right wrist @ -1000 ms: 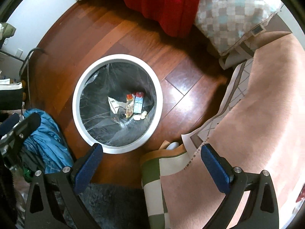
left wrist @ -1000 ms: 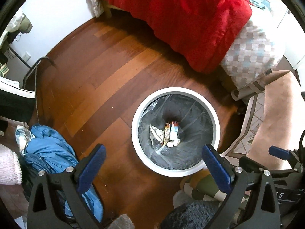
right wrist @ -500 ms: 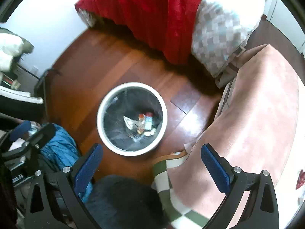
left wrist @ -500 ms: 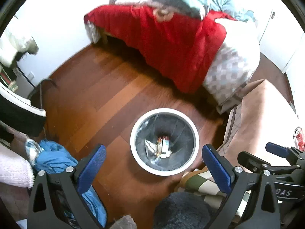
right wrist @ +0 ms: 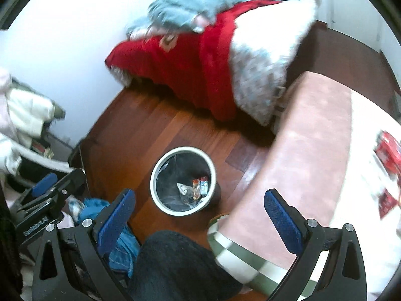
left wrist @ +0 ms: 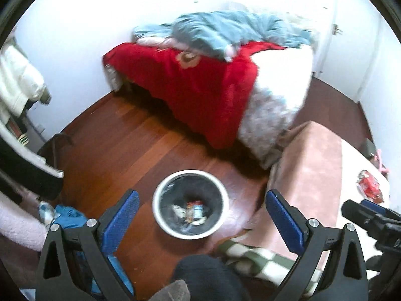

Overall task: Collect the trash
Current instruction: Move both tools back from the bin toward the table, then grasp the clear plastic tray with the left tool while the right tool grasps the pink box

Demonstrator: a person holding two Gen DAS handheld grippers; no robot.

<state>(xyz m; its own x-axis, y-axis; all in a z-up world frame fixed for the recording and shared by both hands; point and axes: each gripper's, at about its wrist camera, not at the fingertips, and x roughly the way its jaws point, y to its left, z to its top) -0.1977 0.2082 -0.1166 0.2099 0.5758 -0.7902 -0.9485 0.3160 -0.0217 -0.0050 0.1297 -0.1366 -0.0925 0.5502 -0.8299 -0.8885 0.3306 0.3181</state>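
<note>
A round white trash bin (left wrist: 160,215) with a dark liner stands on the wooden floor; it also shows in the right wrist view (right wrist: 156,168). Several wrappers (left wrist: 191,209) lie at its bottom, and show in the right wrist view too (right wrist: 196,188). My left gripper (left wrist: 203,219) is open and empty, high above the bin. My right gripper (right wrist: 200,212) is open and empty, above the bin's near side. Red packaging (left wrist: 371,186) lies on the pink-covered surface at the right, and shows blurred in the right wrist view (right wrist: 388,151).
A bed with a red blanket (left wrist: 200,85) and blue duvet stands at the back. A pink-covered surface (left wrist: 308,165) fills the right. Blue cloth (left wrist: 67,217) lies at lower left. A dark-clothed knee (right wrist: 175,263) is below. White clothes (right wrist: 27,113) hang at left.
Both grippers have risen and tilted up, away from the bin. The bin looks smaller, and the bed, wall and red packaging at the right have come into view.
</note>
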